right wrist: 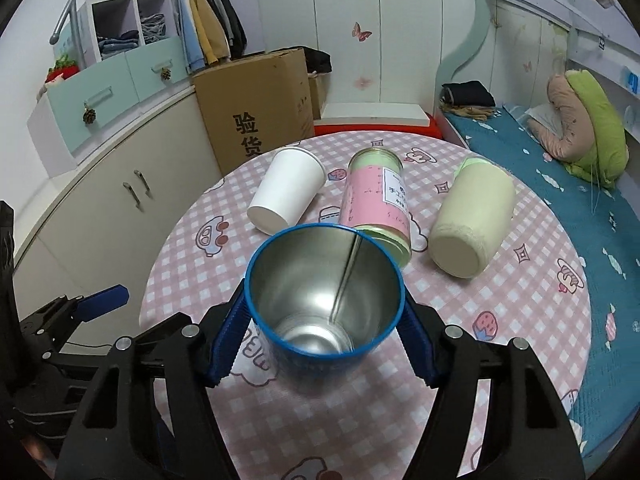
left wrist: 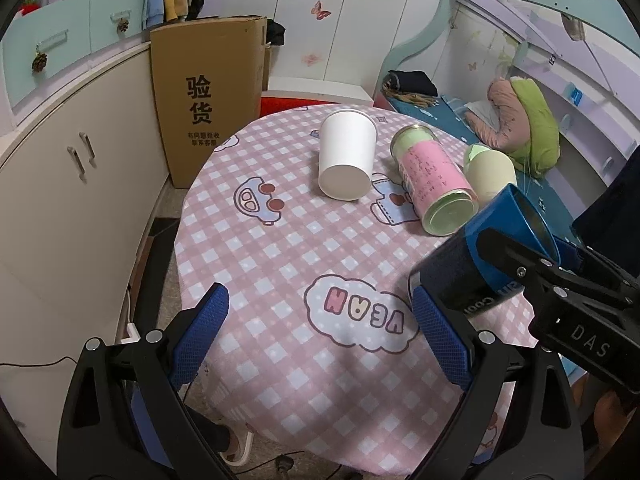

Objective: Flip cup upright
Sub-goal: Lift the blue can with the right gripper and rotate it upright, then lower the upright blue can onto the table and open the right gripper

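My right gripper (right wrist: pixel 322 316) is shut on a blue metal cup (right wrist: pixel 320 300) with a shiny steel inside, its open mouth facing the camera, held tilted above the table. It also shows in the left wrist view (left wrist: pixel 488 248), gripped by the right gripper (left wrist: pixel 532 268). My left gripper (left wrist: pixel 320 328) is open and empty over the table's near edge. A white paper cup (left wrist: pixel 346 154) (right wrist: pixel 286 194), a pink and green cup (left wrist: pixel 432 180) (right wrist: pixel 376 200) and a cream cup (left wrist: pixel 490 172) (right wrist: pixel 472 222) lie on their sides on the table.
The round table (left wrist: pixel 280 264) (right wrist: pixel 500 320) has a pink checked cloth. A cardboard box (left wrist: pixel 208 96) (right wrist: pixel 256 108) stands behind it on the left, beside cabinets (left wrist: pixel 76 168). A bed (right wrist: pixel 560 168) with a blue cover runs along the right.
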`<state>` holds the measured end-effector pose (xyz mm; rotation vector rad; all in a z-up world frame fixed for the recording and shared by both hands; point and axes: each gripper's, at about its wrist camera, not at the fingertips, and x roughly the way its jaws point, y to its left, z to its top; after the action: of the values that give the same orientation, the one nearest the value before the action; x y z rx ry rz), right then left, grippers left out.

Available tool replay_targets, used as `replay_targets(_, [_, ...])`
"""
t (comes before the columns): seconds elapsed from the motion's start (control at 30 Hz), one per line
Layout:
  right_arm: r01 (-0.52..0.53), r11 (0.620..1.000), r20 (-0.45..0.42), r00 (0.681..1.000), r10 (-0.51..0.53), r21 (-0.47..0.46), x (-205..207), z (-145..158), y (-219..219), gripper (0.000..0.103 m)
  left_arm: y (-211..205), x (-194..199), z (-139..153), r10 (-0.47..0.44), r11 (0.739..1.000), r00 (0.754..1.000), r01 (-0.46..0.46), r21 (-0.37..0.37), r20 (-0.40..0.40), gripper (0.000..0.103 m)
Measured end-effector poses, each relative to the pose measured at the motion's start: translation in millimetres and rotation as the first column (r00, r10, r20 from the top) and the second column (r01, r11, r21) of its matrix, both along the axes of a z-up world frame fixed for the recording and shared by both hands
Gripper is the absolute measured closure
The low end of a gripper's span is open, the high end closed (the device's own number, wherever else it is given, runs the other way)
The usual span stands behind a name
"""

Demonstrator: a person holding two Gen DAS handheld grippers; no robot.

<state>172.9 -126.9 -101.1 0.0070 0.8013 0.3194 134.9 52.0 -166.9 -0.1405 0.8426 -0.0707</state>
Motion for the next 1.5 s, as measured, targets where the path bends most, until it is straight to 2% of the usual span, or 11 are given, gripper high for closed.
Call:
replay_targets(0.3, [-0.011, 0.999, 0.019, 1.0, 0.01, 0.043, -14, 8, 1, 0.038, 2, -15, 8, 0.021, 1.0, 1.0, -0.021, 0.022, 0.014, 0.01])
replay_targets(0.43, [-0.012, 0.997, 0.06, 0.998, 0.007, 0.075, -28, 22, -3, 0.034, 1, -24, 17, 0.025, 0.999, 0.999, -0.025, 0.022, 0.038, 0.01])
replay_targets(0.5, [-0.01, 0.997, 0.077, 0.997, 0.003, 0.082, -34, 29, -6, 0.031, -1, -29, 22, 0.023, 0.999, 0.998, -0.024, 0.024, 0.053, 0.01])
replay_targets(0.9, [0.022, 0.993, 0.201, 0.979, -0.045, 0.118, -91, 75, -36, 0.029, -28, -68, 66, -0.021, 0.999, 0.983, 0.013, 0.042, 0.18, 0.01])
replay_targets(1.1, [0.022, 0.991, 0.267, 0.962, -0.057, 0.133, -124, 95, -48, 0.027, -43, -98, 92, -0.035, 0.997, 0.962, 0.016, 0.071, 0.272, 0.009])
replay_targets(1.13, [0.023, 0.991, 0.278, 0.959, -0.059, 0.133, -128, 97, -50, 0.024, -45, -103, 96, -0.035, 0.997, 0.957, 0.013, 0.076, 0.288, 0.008])
replay_targets(1.17, [0.025, 0.991, 0.296, 0.953, -0.064, 0.132, -136, 101, -52, 0.016, -48, -108, 101, -0.033, 0.997, 0.951, 0.009, 0.081, 0.307, 0.008])
replay_targets(1.47, [0.046, 0.991, 0.409, 0.908, -0.093, 0.124, -181, 125, -62, 0.015, -56, -148, 131, -0.024, 0.995, 0.901, -0.022, 0.101, 0.432, 0.008])
replay_targets(1.5, [0.046, 0.991, 0.419, 0.903, -0.096, 0.126, -185, 127, -63, 0.009, -57, -152, 134, -0.026, 0.995, 0.896, -0.022, 0.101, 0.444, 0.008])
